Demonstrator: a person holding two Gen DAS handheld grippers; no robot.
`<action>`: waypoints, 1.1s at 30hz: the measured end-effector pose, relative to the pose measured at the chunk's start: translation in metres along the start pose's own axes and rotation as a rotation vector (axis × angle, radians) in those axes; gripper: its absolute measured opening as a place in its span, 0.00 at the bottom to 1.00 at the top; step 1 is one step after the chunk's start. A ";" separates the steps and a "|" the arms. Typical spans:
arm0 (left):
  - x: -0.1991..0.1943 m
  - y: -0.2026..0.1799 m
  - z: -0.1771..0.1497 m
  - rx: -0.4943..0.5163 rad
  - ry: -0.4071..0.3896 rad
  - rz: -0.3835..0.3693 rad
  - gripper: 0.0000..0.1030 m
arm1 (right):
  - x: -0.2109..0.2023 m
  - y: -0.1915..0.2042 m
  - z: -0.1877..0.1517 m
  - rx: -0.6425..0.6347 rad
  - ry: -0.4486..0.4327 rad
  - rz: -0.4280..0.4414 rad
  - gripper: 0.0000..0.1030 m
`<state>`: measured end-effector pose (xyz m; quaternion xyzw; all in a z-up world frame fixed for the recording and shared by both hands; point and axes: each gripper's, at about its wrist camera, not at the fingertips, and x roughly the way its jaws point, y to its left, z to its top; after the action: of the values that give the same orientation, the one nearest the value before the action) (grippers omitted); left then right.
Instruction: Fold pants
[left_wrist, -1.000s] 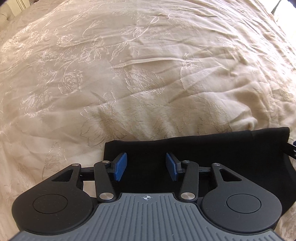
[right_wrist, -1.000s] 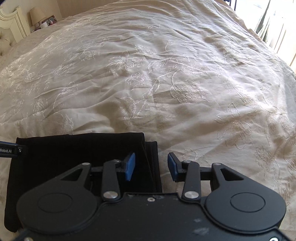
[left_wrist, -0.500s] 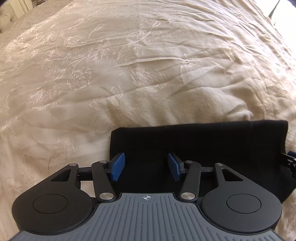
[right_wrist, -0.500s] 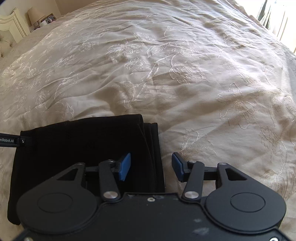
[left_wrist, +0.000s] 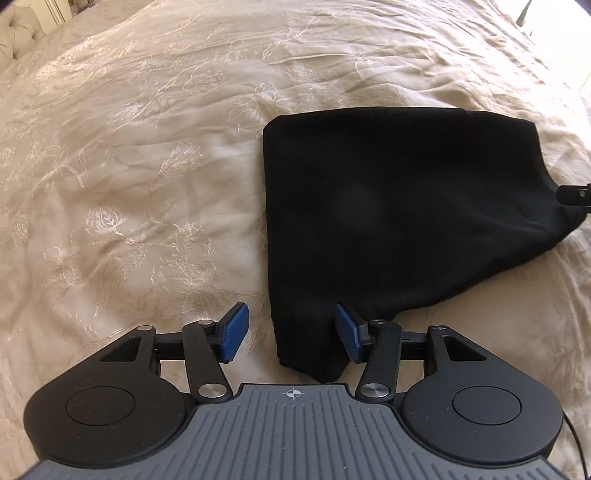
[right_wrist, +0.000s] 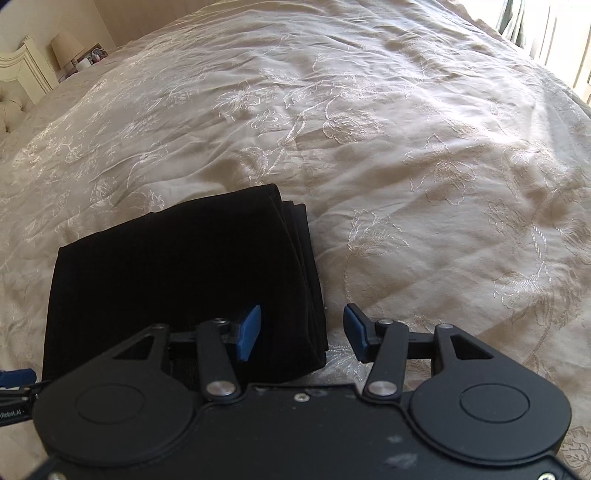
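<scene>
Both grippers hover over the folded black pants (left_wrist: 399, 206) on the cream bedspread (left_wrist: 129, 166). The left gripper (left_wrist: 291, 338) stands apart around the near corner, pressing nothing. The right gripper (right_wrist: 302, 334) gapes wide at the layered edge, empty.

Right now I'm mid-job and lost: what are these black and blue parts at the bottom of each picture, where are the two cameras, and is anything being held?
There is no robot arm. A person carries a two-finger gripper in each hand, and each has a camera looking forward along its fingers. One picture is from the left gripper, the other from the right gripper; the blue parts are the finger pads. Both look down on a cream embroidered bedspread with black pants lying folded on it. Both grippers are open and hold nothing: a pants edge lies between each pair of pads, ungripped. A lamp stands far back.
</scene>
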<state>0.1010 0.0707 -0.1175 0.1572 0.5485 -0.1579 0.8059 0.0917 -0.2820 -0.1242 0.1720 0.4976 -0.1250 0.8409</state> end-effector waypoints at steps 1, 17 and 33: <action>-0.004 -0.001 -0.002 0.012 -0.014 0.000 0.49 | -0.005 0.000 -0.002 -0.003 -0.008 0.000 0.51; -0.008 -0.034 -0.041 0.178 -0.057 0.059 0.48 | -0.042 0.009 -0.044 0.002 -0.002 0.016 0.51; 0.002 -0.020 -0.045 0.125 -0.016 0.148 0.50 | -0.064 0.026 -0.064 -0.008 -0.011 0.037 0.51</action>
<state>0.0557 0.0714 -0.1362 0.2460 0.5178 -0.1332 0.8084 0.0210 -0.2292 -0.0921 0.1772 0.4902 -0.1083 0.8465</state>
